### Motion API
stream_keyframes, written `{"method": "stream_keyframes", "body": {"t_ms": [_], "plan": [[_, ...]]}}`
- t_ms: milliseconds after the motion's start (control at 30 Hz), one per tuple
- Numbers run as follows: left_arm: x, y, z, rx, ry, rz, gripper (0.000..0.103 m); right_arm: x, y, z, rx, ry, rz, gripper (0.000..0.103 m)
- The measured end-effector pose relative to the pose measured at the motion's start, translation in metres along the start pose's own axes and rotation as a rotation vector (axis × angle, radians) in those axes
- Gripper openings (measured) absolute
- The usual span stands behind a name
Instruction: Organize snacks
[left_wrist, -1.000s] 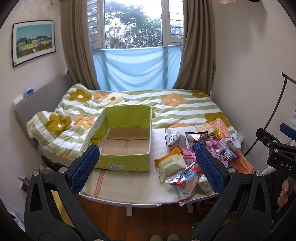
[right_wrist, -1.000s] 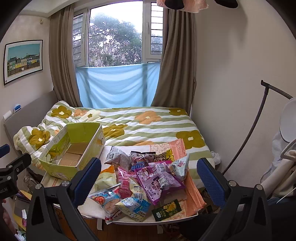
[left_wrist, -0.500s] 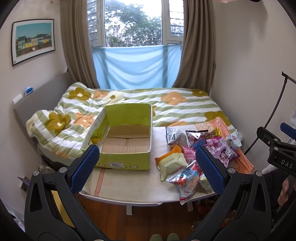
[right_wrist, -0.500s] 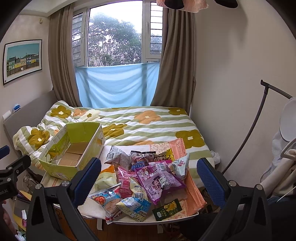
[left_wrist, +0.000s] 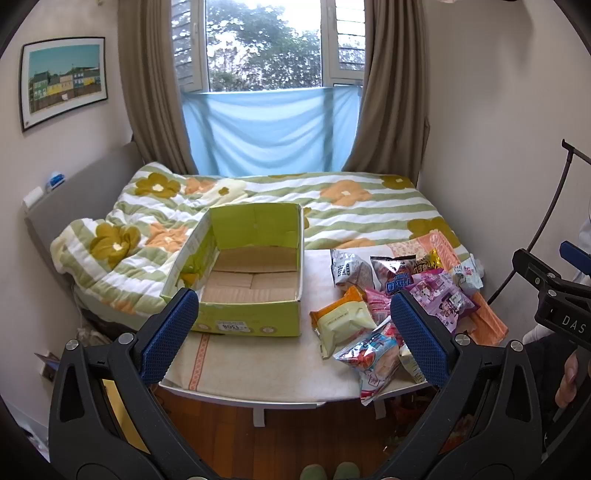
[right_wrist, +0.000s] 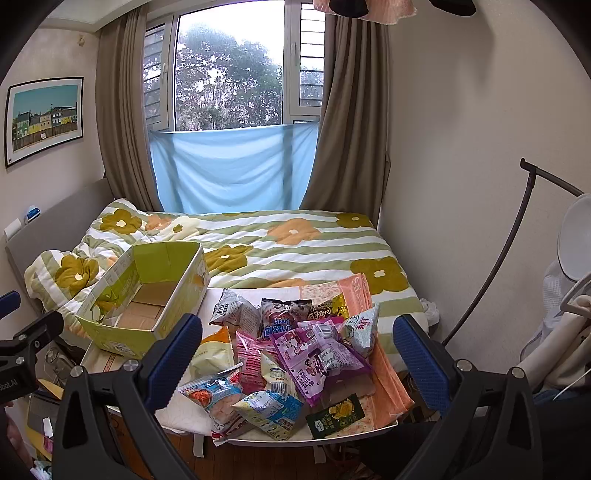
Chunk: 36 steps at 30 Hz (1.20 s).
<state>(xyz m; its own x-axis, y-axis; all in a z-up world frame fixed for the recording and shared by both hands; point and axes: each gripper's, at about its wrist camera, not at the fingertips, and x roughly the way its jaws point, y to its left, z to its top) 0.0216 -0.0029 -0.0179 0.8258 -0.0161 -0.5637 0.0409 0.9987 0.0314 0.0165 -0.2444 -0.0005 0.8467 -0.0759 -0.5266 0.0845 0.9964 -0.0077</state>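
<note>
Judged as the very start of the sorting: nothing packed yet, nothing gripped.

Far left, on the bed, a striped floral quilt (left_wrist: 122, 236), with a framed picture (left_wrist: 64, 81) on the wall above. Next, on the left part of the small table (left_wrist: 258, 376), the green cardboard box (left_wrist: 243, 280), open-topped and bare inside (only the brown floor flaps showing). Just in front of it, the left gripper (left_wrist: 291, 332), jaws spread wide and holding nothing, hovering short of the table's near edge.

Further right, the heap of snack packets (right_wrist: 291, 354), well clear of the box with bare tablecloth between. Nearest the box, an orange-and-cream packet (left_wrist: 343, 321); at the front edge, a clear packet with red and blue print (right_wrist: 218, 391) partly overhanging; on top of the heap, a purple packet (right_wrist: 317, 354); near the right front corner, a small dark green sachet (right_wrist: 336, 413). Above the heap, the right gripper (right_wrist: 295, 350), jaws likewise wide apart and empty.

Next move, probably: lowering one gripper onto a loose top or edge packet, closing on a crimped seam, then carrying it left into the box. Care needed with slippery, puffy film (easy to squeeze out of the pads) and with neighbours dragged off the table edge.

Far right, a curved black lamp pole (right_wrist: 509, 236) by the wall, away from the work.
</note>
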Motion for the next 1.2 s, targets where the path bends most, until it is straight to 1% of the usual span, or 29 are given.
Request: {"method": "stream_keyframes", "body": {"t_ms": [400,600,667,767,933,1033,1100,1200], "plan": [[0.005,0.000,0.004,0.007,0.008,-0.021,0.103,0.000,0.000,-0.001,0.002,-0.006,-0.006,0.103],[0.022,0.002,0.009,0.037,0.080,-0.078,0.103,0.004,-0.007,0.000,0.046,0.010,-0.005,0.103],[0.037,0.002,0.004,0.046,0.130,-0.114,0.103,0.008,-0.006,-0.004,0.046,0.021,-0.009,0.103],[0.067,-0.002,-0.012,0.048,0.220,-0.166,0.103,0.020,-0.008,-0.016,0.058,0.067,-0.012,0.103],[0.115,-0.014,-0.051,0.052,0.316,-0.265,0.103,0.052,-0.013,-0.048,0.103,0.172,0.011,0.103],[0.144,-0.030,-0.075,0.063,0.366,-0.310,0.103,0.081,-0.017,-0.071,0.152,0.253,0.052,0.103],[0.163,-0.040,-0.090,0.061,0.403,-0.339,0.103,0.095,-0.018,-0.080,0.179,0.291,0.073,0.103],[0.189,-0.053,-0.113,0.057,0.465,-0.373,0.103,0.124,-0.022,-0.098,0.251,0.364,0.134,0.103]]}}
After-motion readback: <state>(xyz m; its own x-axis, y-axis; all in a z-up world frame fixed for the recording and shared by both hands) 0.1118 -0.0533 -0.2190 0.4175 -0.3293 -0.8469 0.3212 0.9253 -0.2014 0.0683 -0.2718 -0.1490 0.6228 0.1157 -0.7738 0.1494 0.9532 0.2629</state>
